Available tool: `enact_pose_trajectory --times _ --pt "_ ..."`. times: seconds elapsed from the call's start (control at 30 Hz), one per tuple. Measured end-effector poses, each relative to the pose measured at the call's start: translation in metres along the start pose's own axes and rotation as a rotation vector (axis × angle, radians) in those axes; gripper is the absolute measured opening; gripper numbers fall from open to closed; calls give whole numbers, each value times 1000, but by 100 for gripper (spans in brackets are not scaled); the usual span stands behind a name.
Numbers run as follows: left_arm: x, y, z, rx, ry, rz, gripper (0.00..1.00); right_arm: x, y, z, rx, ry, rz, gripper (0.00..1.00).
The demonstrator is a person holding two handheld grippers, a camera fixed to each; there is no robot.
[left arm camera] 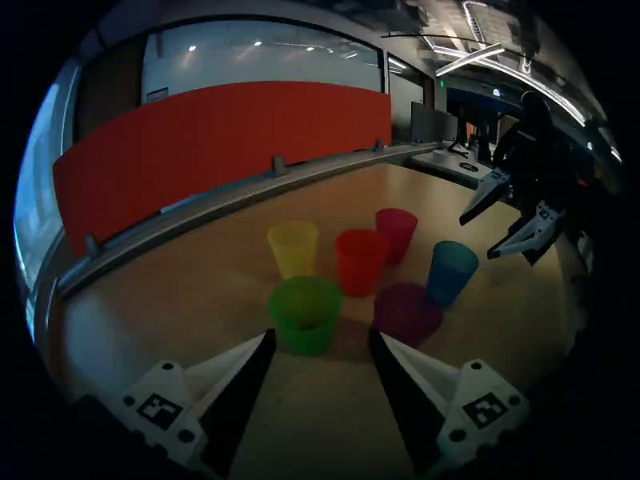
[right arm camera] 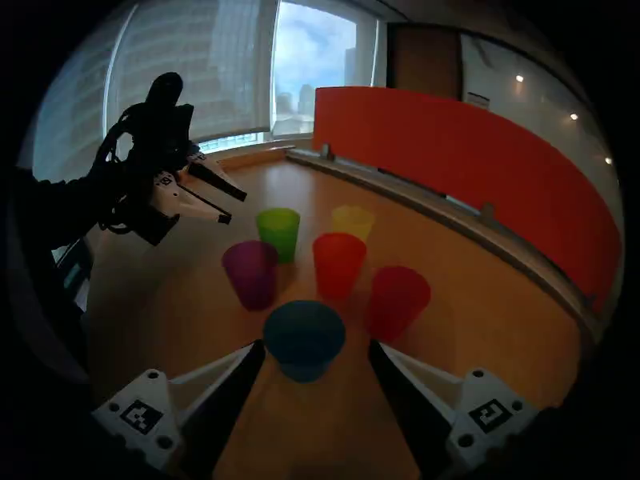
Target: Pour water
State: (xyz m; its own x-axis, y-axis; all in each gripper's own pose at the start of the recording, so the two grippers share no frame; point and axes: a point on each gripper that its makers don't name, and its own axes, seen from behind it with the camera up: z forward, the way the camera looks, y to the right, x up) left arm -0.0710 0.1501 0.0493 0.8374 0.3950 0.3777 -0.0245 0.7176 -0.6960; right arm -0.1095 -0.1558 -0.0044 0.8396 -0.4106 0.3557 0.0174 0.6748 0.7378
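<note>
- The step in hand looks like the reach for a cup. The left tongs are spread wide and hold nothing, and so are the right tongs.
- The green cup stands upright on the surface, straight ahead of the left tongs. It sits just beyond their tips, a little toward the left finger, and is not yet between them.
- The blue cup stands upright dead ahead of the right tongs, its near side about level with the gap between the tips. Neither finger seems to touch it.
- To do this well, centre the cup first, then bring the tongs in low and level so one finger passes on each side of the wall. Close gently: these look like thin plastic cups that would likely dent or slip if squeezed hard near the rim.
- The neighbours stand close. The purple cup is just beside the green one on the right finger's side, and the red cup is right behind it. A wide or skewed approach could knock either.
- Whether any cup holds water cannot be told. Lift the cup upright and tip it only once it is over the receiving cup.
- The two tongs are well apart, on opposite sides of the cluster of cups.
</note>
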Motion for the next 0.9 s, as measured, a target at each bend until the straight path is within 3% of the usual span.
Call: enact_pose_trajectory --times 0.9 --pt "-18 -10 19 16 -40 6 85 -15 -11 53 33 -28 -28 100"
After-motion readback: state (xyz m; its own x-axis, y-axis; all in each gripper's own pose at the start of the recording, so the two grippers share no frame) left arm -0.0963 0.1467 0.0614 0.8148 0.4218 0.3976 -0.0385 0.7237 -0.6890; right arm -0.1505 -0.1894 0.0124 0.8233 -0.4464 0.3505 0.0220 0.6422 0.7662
